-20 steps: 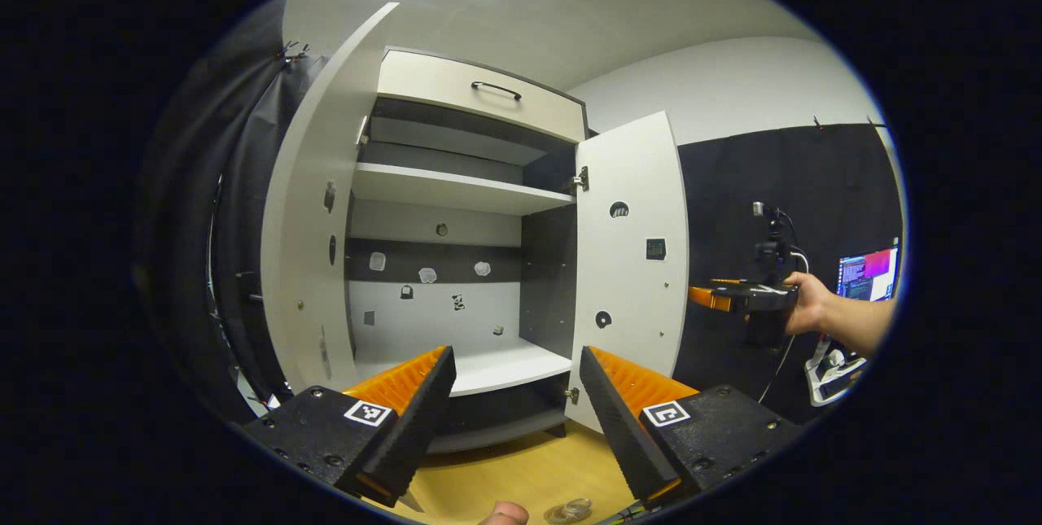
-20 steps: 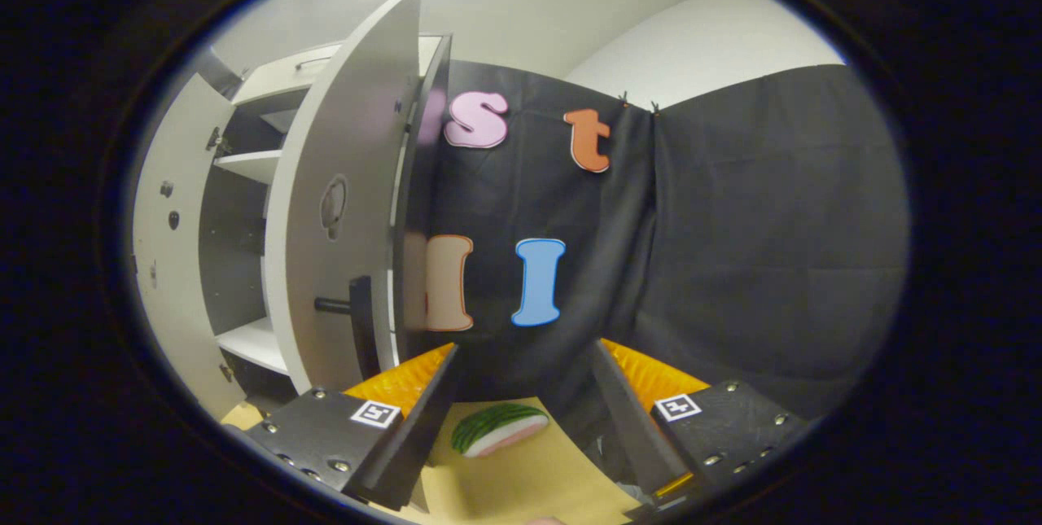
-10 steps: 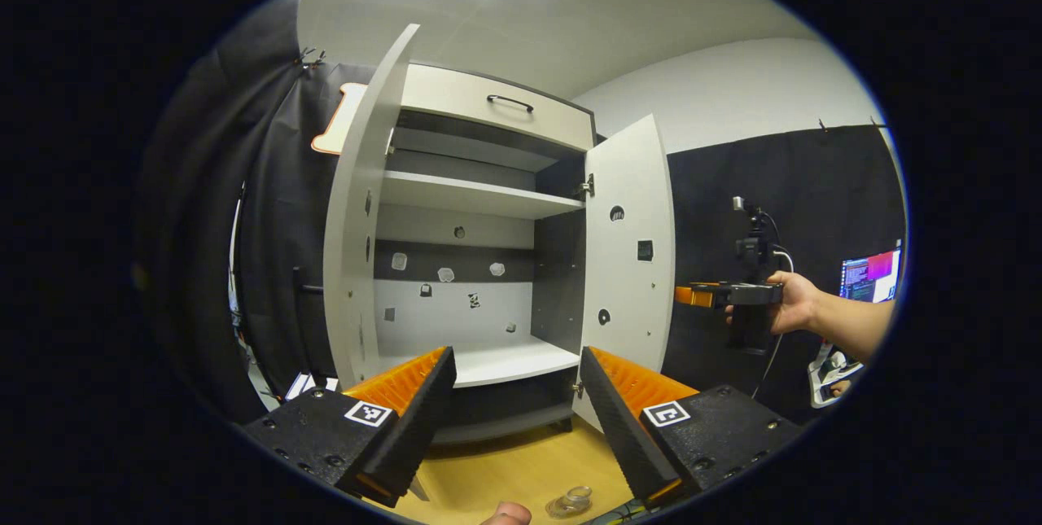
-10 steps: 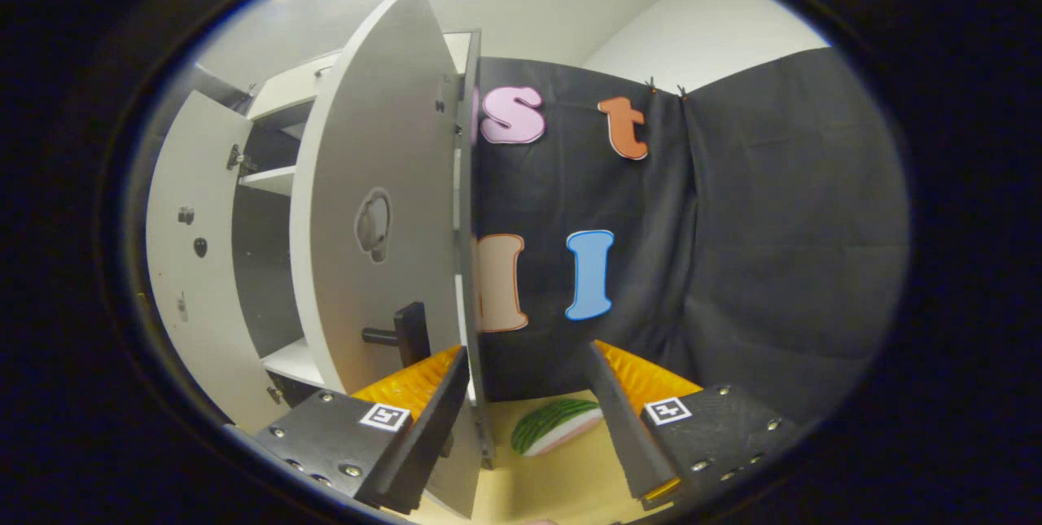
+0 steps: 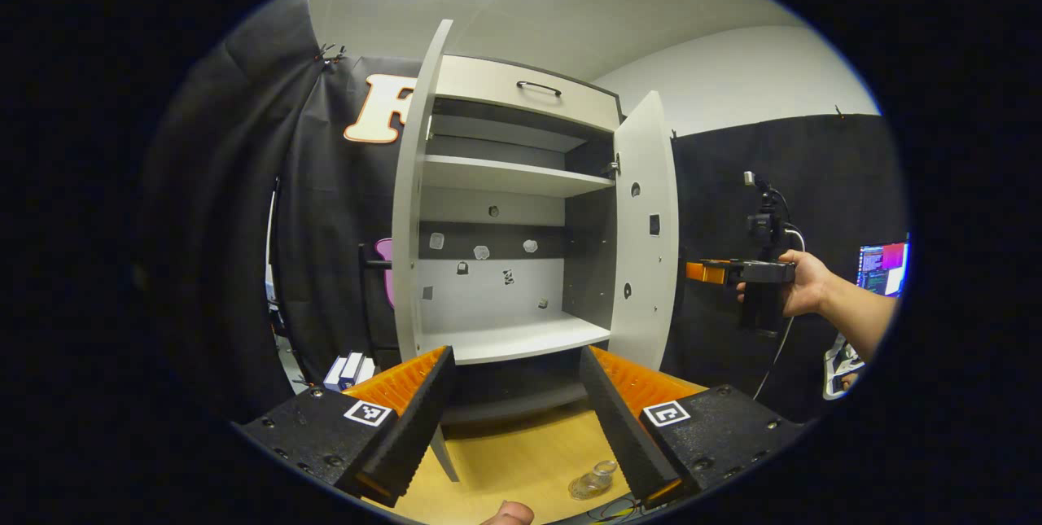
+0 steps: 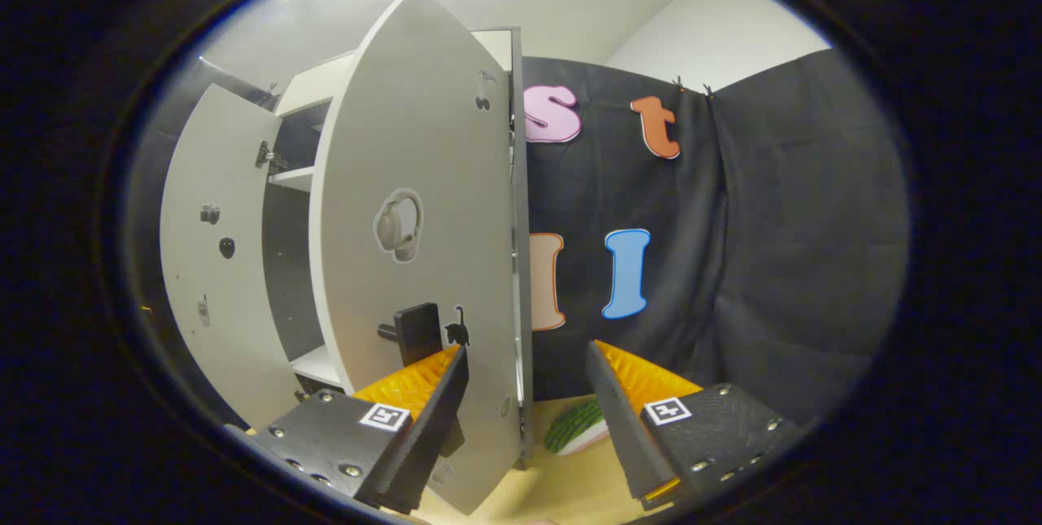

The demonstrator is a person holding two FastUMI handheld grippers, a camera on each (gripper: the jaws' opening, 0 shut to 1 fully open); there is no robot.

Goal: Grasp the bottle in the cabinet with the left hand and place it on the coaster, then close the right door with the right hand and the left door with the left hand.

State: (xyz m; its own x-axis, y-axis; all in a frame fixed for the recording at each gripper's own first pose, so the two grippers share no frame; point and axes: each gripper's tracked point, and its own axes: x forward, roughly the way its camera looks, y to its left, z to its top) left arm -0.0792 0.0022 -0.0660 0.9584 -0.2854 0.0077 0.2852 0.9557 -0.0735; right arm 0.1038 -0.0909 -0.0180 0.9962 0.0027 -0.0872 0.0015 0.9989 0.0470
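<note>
In the left gripper view the white cabinet [image 5: 521, 94] stands with bare shelves, its left door [image 5: 409, 207] and right door [image 5: 647, 232] both ajar. My left gripper [image 5: 513, 419] is open and holds nothing, back from the cabinet over the wooden table [image 5: 505, 460]. A small clear bottle-like thing [image 5: 594, 480] sits on the table by its right finger. A hand holds my right gripper [image 5: 704, 271] just outside the right door. In the right gripper view my right gripper [image 6: 525, 419] is open, close to the right door's outer face [image 6: 423, 183] and below its dark handle [image 6: 415, 330]; whether it touches is unclear.
A watermelon-slice toy [image 6: 578, 427] lies on the table behind the right door. A small blue and white box [image 5: 350, 369] sits left of the cabinet. A camera on a stand [image 5: 761, 224] and a lit monitor [image 5: 883, 269] are at the far right.
The right door has swung partway toward shut, with my right gripper following close at its outer face. My left gripper has drawn back and left from the cabinet.
</note>
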